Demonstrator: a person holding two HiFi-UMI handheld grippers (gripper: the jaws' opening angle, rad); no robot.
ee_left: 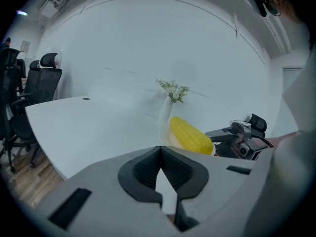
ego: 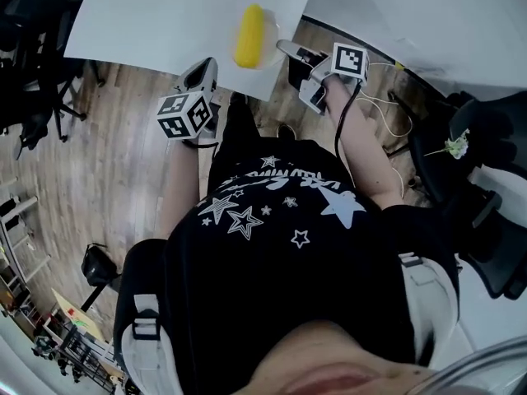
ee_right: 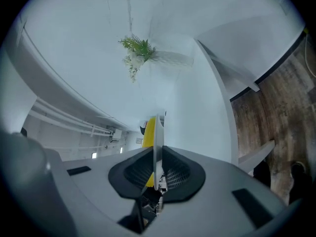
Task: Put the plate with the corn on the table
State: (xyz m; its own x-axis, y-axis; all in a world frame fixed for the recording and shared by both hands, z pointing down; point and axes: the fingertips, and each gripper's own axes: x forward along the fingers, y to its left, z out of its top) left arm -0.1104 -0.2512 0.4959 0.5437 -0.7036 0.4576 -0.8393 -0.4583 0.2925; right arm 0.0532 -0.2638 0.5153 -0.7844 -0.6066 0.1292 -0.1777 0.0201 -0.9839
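Right gripper view — plate [ee_right: 157, 132] edge pinched.

Corn [ego: 249, 35] lies on the plate [ee_right: 158, 137] at the table's [ego: 165, 15] edge, right tongs [ego: 286, 49] at its 3 o'clock, left tongs [ego: 206, 71] at 7.

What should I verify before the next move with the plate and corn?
1. Right gripper shut on the plate rim: ok.
2. Corn lying on the plate, not sliding off: ok.
3. Plate positioned over the table, near its edge: ok.
4. Plate bottom fully resting on the table: cannot tell.
5. Left gripper shut, empty, clear of the plate: ok.
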